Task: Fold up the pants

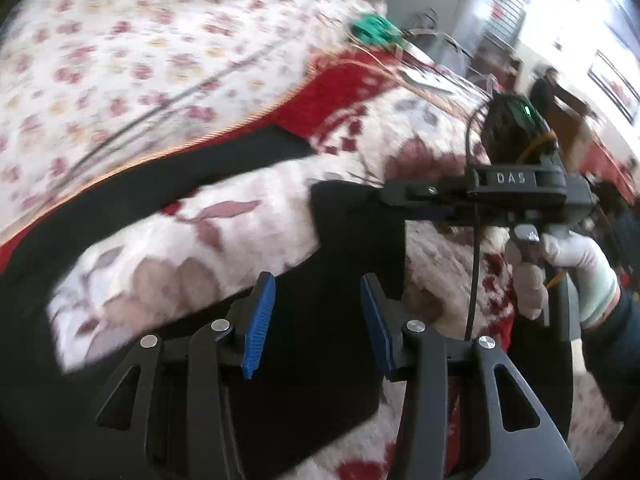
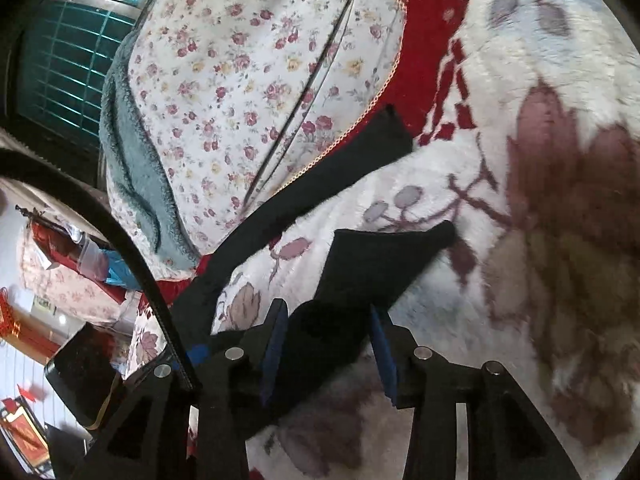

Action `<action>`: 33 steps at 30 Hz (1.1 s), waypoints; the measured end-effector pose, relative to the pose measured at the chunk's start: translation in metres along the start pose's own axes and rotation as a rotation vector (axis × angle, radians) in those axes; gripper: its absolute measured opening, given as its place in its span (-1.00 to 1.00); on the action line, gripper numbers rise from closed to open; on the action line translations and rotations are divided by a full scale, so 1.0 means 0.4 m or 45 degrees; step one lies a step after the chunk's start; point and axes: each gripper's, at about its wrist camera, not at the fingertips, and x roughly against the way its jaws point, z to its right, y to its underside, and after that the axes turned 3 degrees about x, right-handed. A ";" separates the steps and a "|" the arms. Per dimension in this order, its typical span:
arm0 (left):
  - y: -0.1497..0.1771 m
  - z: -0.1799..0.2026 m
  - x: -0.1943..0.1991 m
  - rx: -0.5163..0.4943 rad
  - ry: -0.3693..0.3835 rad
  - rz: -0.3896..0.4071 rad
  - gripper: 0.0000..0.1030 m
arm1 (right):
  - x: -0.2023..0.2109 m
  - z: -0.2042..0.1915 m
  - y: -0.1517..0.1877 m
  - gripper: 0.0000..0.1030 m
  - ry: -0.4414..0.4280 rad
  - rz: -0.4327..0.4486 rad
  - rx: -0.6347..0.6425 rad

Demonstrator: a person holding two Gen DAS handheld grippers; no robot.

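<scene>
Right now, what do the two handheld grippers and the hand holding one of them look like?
Both are black linkage frames with silver pivot pins and ribbed blue pads. The left gripper fills its own view; the right gripper carries white DAS lettering, a green light and a black cable. The right hand wears a white glove and dark sleeve.

A plush white blanket (image 2: 520,128) with red border and mauve leaf motifs lies beside a floral-print quilt (image 2: 240,80). A grey-green fleece (image 2: 132,168) edges the quilt. A green object (image 1: 374,28), blurred, lies beyond.
</scene>
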 end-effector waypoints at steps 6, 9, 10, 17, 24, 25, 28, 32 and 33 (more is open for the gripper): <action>-0.042 0.017 -0.087 -0.166 0.030 -0.129 -0.16 | -0.005 0.033 0.007 -0.21 -0.034 -0.018 -0.068; -0.066 0.018 -0.126 -0.196 0.004 -0.147 -0.16 | 0.001 0.050 0.013 -0.21 -0.029 -0.017 -0.082; -0.074 0.019 -0.136 -0.200 0.005 -0.152 -0.16 | 0.005 0.060 0.016 -0.21 -0.030 -0.012 -0.098; -0.077 0.038 -0.192 -0.258 0.058 -0.227 -0.28 | 0.017 0.094 0.027 -0.21 -0.063 -0.005 -0.157; -0.074 -0.003 -0.177 -0.141 0.113 -0.224 -0.86 | 0.008 0.053 -0.011 -0.21 -0.157 0.043 -0.140; -0.072 -0.008 -0.169 -0.136 0.100 -0.210 -0.89 | 0.005 0.044 -0.018 -0.21 -0.160 0.043 -0.135; -0.068 -0.021 -0.141 -0.114 0.088 -0.169 -0.91 | -0.006 0.006 -0.043 -0.21 -0.195 0.054 -0.099; -0.072 -0.043 -0.107 -0.077 0.105 -0.131 -0.92 | -0.023 -0.031 -0.065 -0.21 -0.215 0.056 -0.072; -0.073 -0.046 -0.105 -0.076 0.111 -0.136 -0.92 | -0.027 -0.035 -0.068 -0.21 -0.209 0.055 -0.068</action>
